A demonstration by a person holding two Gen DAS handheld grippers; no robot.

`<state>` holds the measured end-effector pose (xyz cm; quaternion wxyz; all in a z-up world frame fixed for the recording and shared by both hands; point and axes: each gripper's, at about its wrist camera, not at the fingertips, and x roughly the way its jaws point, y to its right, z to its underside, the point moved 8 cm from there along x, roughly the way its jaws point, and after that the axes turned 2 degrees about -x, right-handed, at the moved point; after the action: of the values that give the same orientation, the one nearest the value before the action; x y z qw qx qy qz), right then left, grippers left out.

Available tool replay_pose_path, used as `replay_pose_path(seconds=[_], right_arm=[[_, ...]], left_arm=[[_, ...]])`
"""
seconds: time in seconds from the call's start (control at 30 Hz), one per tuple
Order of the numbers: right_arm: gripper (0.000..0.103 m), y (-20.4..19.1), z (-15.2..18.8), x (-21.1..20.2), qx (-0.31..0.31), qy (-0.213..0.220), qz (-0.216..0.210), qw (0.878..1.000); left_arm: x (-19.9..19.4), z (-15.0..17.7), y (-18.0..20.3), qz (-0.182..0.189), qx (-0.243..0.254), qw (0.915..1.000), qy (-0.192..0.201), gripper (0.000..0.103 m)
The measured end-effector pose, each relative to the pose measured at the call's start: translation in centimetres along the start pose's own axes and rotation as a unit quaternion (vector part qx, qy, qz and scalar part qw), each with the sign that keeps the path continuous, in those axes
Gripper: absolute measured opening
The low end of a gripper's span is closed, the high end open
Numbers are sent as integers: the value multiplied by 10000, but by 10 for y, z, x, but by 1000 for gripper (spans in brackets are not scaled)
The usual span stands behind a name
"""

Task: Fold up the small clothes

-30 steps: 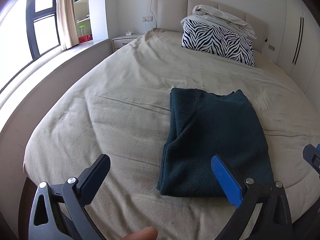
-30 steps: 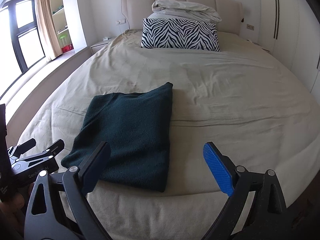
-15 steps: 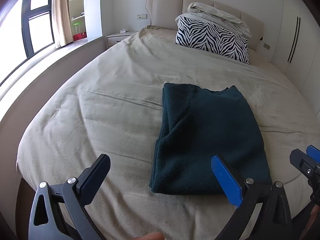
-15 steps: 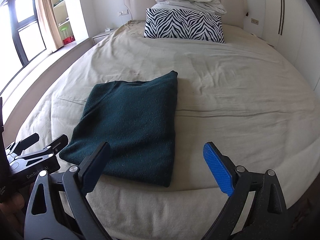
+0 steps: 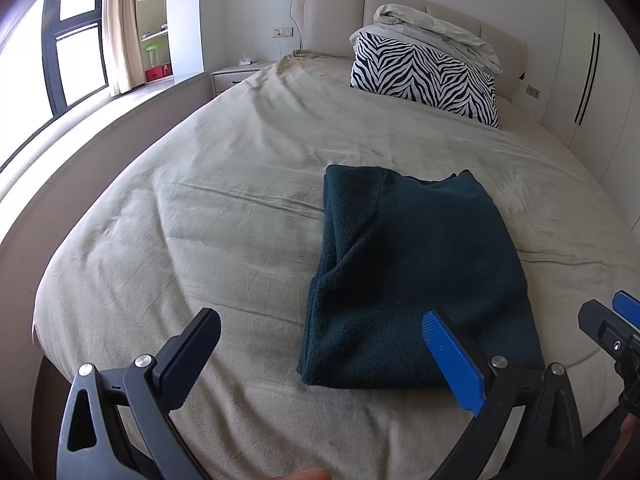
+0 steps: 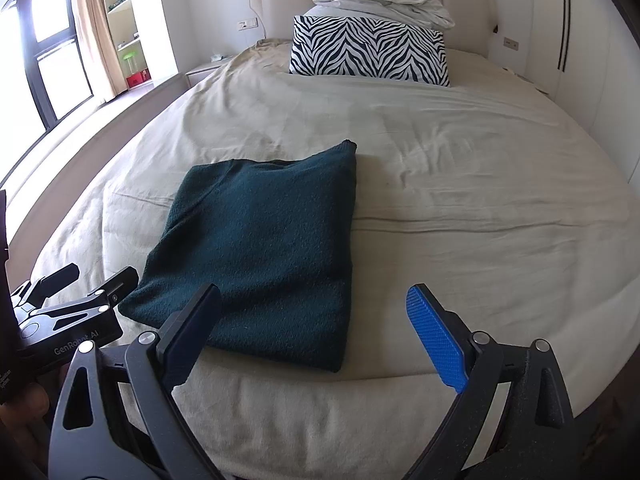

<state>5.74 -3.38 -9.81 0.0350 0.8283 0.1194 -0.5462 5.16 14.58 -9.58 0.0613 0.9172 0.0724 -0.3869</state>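
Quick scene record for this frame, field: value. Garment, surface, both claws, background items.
garment: dark green sweater, folded into a rectangle, lying flat
surface: beige bedsheet, lightly wrinkled
garment position: near the foot edge of the bed, apart from the pillows
left claw: open, empty, hovering at the sweater's near left corner
right claw: open, empty, hovering at the sweater's near right corner
contact: neither claw grips the fabric
background: zebra-print pillow at the headboard, rumpled white bedding on top of it

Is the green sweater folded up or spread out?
Folded. The sweater lies as a neat rectangle on the bed, with doubled layers showing along its left edge in the left wrist view.
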Motion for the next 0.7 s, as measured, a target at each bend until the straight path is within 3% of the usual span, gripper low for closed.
replay_pose_path(seconds=[0.7], right_arm=[[95,1,3,3,-14,-35,12,10000]], left_arm=[[1,1,-1,-18,-4,10000,-5,103]])
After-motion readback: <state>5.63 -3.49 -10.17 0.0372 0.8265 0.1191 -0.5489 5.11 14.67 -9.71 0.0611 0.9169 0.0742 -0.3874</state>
